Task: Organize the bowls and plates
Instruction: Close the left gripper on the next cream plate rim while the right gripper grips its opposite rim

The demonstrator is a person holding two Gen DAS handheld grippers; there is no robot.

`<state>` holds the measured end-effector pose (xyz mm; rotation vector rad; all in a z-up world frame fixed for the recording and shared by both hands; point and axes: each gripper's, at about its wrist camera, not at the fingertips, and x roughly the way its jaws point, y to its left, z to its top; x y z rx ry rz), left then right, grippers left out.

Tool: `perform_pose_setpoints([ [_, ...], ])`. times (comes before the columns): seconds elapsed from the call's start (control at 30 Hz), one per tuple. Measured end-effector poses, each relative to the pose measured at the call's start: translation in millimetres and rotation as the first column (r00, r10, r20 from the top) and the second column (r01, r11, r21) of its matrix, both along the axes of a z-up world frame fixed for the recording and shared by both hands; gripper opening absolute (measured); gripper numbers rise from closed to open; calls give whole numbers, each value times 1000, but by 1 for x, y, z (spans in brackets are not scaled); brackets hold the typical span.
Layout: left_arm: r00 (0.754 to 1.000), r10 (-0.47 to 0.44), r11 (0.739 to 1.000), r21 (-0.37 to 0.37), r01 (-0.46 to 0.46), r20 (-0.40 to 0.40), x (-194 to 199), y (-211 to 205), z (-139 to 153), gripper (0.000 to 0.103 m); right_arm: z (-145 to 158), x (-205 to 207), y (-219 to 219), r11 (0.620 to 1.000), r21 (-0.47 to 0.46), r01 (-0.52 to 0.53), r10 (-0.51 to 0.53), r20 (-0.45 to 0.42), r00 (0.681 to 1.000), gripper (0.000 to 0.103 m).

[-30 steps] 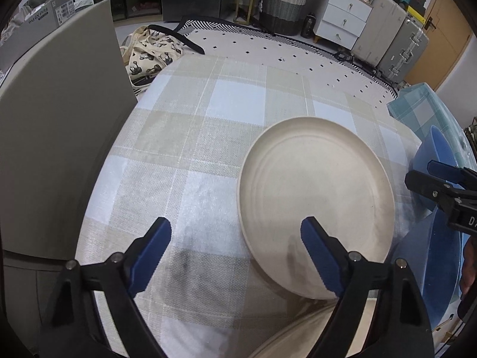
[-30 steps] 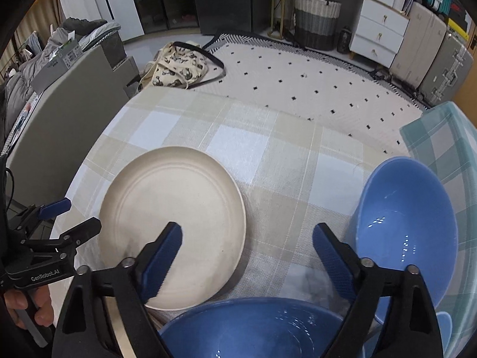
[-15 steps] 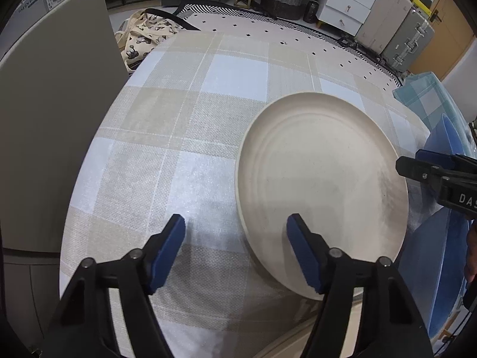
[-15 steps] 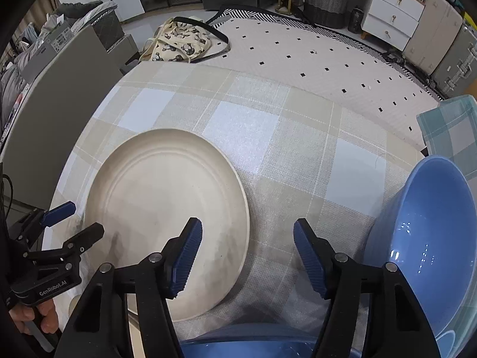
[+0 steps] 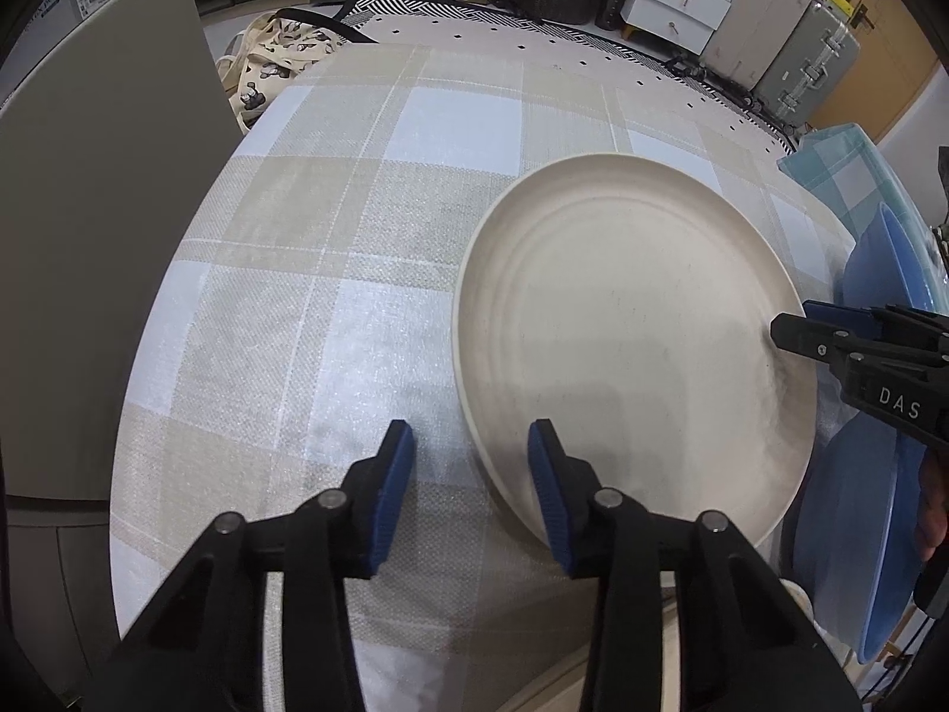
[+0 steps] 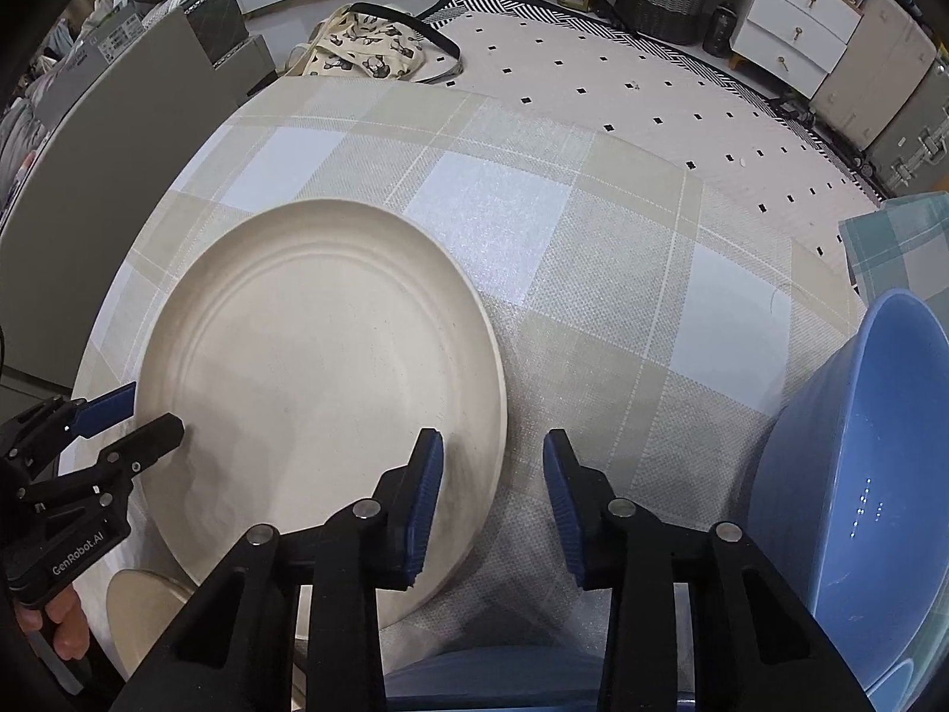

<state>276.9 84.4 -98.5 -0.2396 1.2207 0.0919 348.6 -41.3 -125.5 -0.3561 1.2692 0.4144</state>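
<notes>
A large cream plate lies flat on the checked tablecloth; it also shows in the right wrist view. My left gripper straddles the plate's near left rim, jaws partly closed with a gap, gripping nothing. My right gripper straddles the plate's right rim, also part closed with a gap. Each gripper shows in the other's view: the right one, the left one. A blue bowl stands to the right. Another blue bowl lies near the front edge.
A second cream plate peeks out at the front left under the big plate. A grey chair back stands left of the table. A teal checked cloth lies at the right edge. A bag lies on the floor beyond.
Both grippers have narrowed their jaws and moved in over the cream plate's opposite rims. The plate itself has not visibly shifted.
</notes>
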Motion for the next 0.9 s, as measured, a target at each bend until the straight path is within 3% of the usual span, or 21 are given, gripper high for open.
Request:
perform_pose_setpoints([
  [0.13, 1000, -16, 1000, -5, 16, 9, -1, -3, 2, 26, 0, -2, -1, 1000, -18, -10, 11, 13, 1000, 20],
  [0.3, 999, -40, 999, -3, 40, 22, -2, -7, 5, 13, 1, -5, 2, 999, -29, -21, 21, 25, 999, 12],
  [0.9, 998, -41, 999, 28, 40, 54, -8, -4, 13, 12, 5, -15, 12, 998, -52, -45, 48, 64, 997, 9],
])
